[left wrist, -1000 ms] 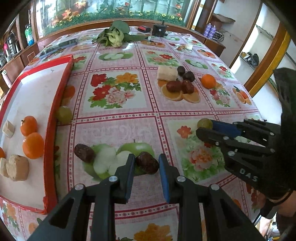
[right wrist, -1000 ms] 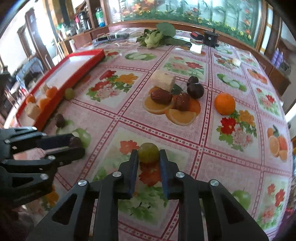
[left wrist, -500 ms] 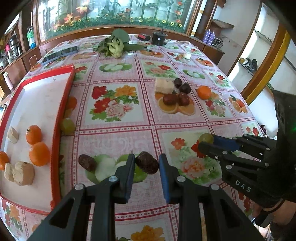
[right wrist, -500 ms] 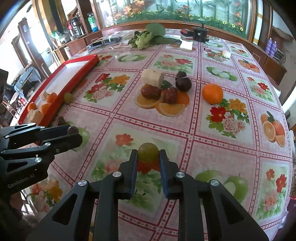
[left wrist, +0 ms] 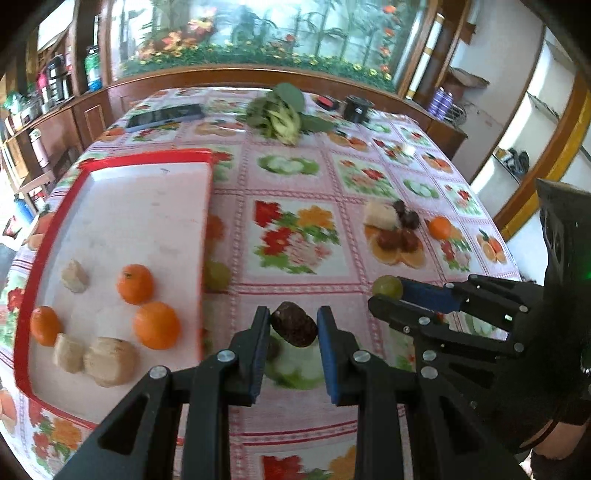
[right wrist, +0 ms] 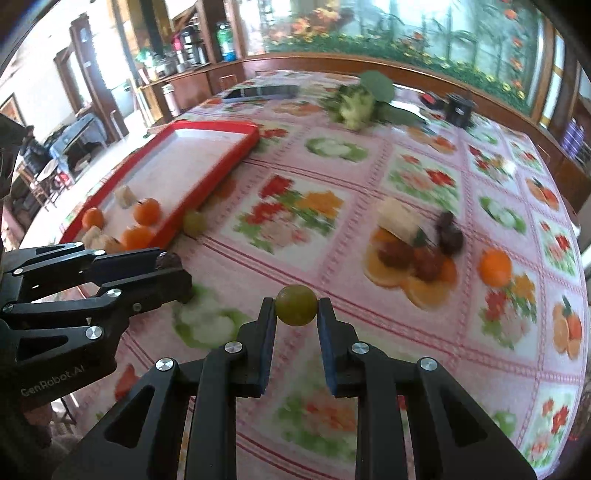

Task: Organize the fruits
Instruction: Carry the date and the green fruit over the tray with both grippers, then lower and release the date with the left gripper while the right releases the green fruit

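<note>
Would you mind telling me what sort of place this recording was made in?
Probably a home dining room. A table under a floral, fruit-print tablecloth holds a red tray of fruit, wooden cabinets along the wall carry flasks and bottles, and a large glass panel with plants runs behind.

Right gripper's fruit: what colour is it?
Yellowish green; the round fruit in the right gripper shows best in the right wrist view.

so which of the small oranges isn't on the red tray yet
The lone orange lying on the tablecloth to the right of the dark fruit pile. The other three oranges sit together inside the red tray, beside the beige pieces.
</note>
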`<state>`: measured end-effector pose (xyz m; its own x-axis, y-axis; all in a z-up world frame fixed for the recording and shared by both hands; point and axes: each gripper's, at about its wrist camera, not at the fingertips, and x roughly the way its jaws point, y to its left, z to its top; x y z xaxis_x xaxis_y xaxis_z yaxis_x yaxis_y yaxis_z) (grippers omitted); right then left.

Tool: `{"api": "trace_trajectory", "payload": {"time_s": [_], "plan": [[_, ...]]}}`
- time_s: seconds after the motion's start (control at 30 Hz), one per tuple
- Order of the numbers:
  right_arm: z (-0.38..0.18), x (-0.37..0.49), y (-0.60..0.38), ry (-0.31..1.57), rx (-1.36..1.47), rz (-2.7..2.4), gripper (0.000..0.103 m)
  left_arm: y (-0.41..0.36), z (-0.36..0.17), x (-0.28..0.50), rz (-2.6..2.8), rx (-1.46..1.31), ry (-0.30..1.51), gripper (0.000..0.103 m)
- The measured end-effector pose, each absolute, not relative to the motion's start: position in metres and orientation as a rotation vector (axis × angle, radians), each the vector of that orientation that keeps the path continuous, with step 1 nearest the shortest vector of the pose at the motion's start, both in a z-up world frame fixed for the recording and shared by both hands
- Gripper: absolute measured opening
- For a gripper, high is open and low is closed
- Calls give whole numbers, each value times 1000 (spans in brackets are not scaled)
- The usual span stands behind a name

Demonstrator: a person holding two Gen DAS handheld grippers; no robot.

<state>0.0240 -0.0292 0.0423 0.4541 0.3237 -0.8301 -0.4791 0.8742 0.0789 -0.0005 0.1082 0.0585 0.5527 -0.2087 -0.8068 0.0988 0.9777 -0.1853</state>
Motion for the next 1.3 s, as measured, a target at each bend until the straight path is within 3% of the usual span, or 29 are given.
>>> {"api": "trace_trajectory", "payload": {"time_s": [0.7,1.3], "plan": [[51,80,104,965,-223,678,22,249,62,48,87,-260,939,29],[17,101,136,1057,-265,682,22,266,21,86,117,-265,1031,29]]}}
